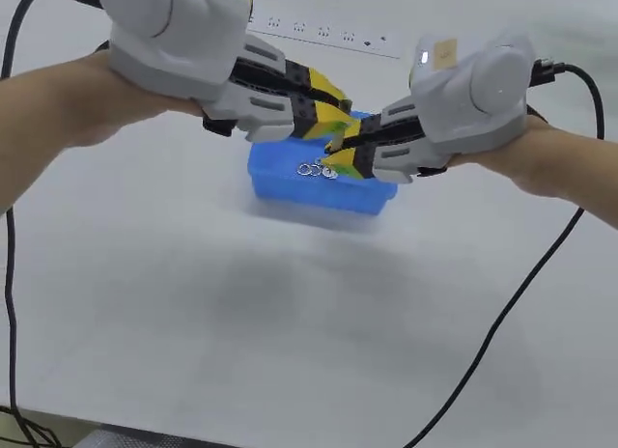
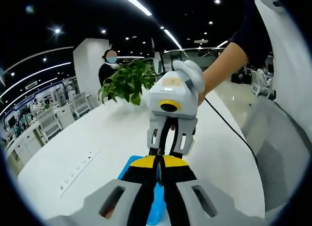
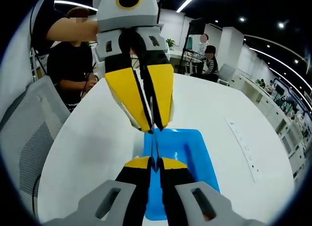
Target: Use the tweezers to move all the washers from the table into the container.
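Inside container (image 1: 319, 199), washers (image 1: 318, 170), under fingertips (image 1: 340, 159) gripping tweezers (image 3: 155, 148)

Open-plan office, by every sign. Long white table (image 1: 290, 322) with a row of power sockets (image 1: 323, 33) set into its top. Mesh-backed office chairs (image 3: 29, 138) drawn up alongside. Ceiling strip lights (image 2: 134, 3) and downlights overhead, rows of desks (image 2: 44, 123) beyond, a potted plant (image 2: 127, 82), seated people (image 3: 209, 65) further back.

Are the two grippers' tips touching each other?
Cannot tell. The right gripper view shows thin tweezers bridging the left gripper and right gripper tips; the head view shows them overlapping, with no plain contact or gap.
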`<act>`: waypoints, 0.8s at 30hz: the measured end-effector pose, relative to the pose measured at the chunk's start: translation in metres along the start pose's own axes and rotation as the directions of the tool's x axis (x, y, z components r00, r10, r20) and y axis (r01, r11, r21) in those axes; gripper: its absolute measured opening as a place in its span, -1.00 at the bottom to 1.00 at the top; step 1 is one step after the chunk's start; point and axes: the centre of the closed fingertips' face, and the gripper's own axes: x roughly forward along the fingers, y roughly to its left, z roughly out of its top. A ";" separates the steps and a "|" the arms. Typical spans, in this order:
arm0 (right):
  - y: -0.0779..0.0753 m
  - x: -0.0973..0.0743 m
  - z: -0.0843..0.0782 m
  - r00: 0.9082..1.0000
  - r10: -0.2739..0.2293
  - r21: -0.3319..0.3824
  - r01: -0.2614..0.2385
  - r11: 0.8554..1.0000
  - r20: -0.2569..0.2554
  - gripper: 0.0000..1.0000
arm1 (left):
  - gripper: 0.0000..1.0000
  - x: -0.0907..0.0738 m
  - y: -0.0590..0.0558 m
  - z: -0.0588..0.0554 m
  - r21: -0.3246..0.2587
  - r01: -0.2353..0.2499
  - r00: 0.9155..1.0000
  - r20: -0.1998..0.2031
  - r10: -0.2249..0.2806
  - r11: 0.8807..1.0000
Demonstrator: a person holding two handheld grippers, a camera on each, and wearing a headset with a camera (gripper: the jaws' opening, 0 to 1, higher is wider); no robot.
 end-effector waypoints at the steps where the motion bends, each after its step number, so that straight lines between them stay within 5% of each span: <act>1: -0.001 0.000 0.000 1.000 -0.004 0.001 0.004 1.000 -0.001 -0.84 | -0.86 -0.002 0.000 -0.001 0.031 -0.004 1.000 -0.014 0.004 1.000; 14: 0.004 -0.015 0.013 1.000 -0.016 -0.052 0.017 0.999 0.006 -0.83 | -0.90 -0.023 -0.009 0.005 0.074 0.012 1.000 -0.012 -0.011 0.997; 24: 0.040 -0.033 0.015 0.999 0.028 -0.130 -0.031 0.991 -0.027 -0.84 | -0.90 -0.036 -0.041 0.001 0.121 0.107 0.992 -0.072 -0.099 0.987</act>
